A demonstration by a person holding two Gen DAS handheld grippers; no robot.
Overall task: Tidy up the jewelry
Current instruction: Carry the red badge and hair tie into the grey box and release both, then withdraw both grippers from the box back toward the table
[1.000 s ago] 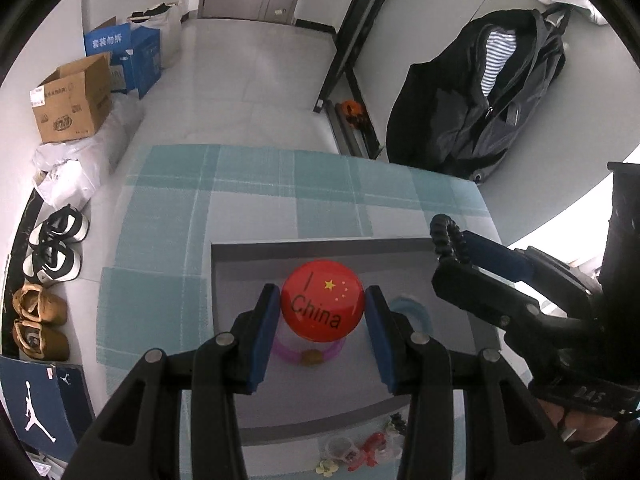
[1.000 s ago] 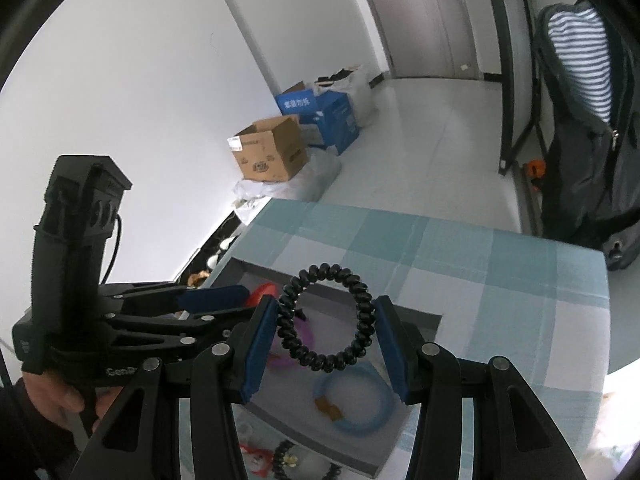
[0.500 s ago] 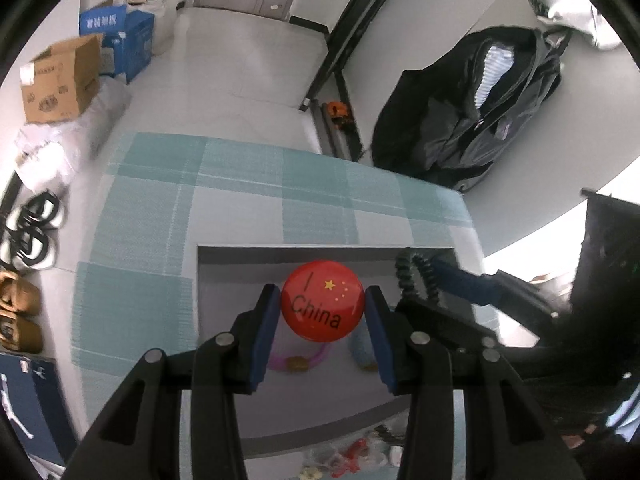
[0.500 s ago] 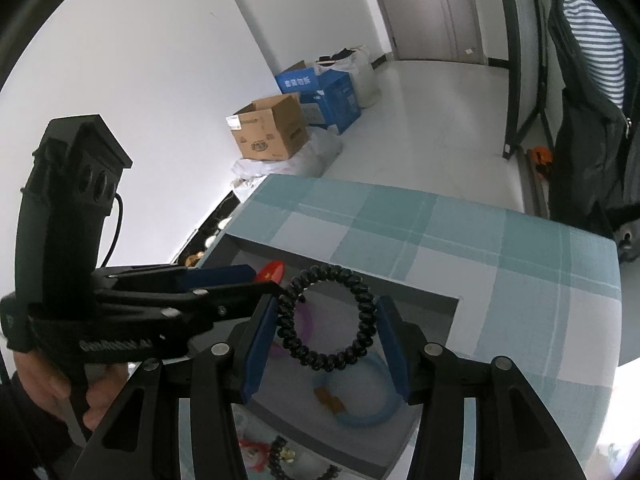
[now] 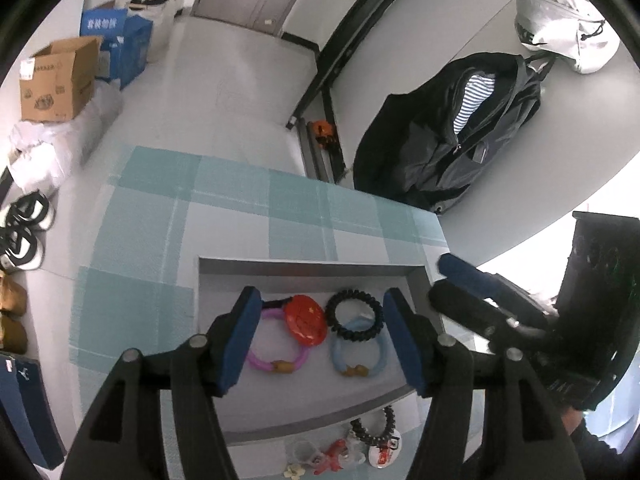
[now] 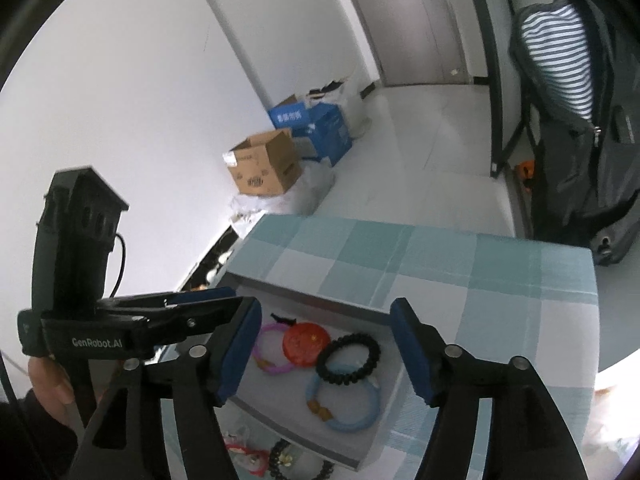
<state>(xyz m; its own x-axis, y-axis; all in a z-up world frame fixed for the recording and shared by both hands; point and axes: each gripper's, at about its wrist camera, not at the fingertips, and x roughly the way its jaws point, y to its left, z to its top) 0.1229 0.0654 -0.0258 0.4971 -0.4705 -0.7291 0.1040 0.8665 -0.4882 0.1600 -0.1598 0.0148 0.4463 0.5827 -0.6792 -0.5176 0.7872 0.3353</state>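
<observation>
Checked cloth (image 5: 224, 208) carries the gray tray (image 5: 304, 274) where the red badge (image 5: 306, 320) lies flat; both claws gape, holding nothing.

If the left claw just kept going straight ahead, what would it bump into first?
Probably the red badge or black spiral hair tie lying in the grey tray, between the open left gripper fingers; depth is uncertain.

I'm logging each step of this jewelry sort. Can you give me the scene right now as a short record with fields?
tray: grey tray on a teal checked tablecloth
in tray: red badge, black spiral hair tie, pink bracelet, blue bracelet
overlaps: hair tie lies over blue bracelet; badge over pink bracelet
left gripper: open, empty
right gripper: open, empty
outside tray: small trinkets at its near edge
</observation>
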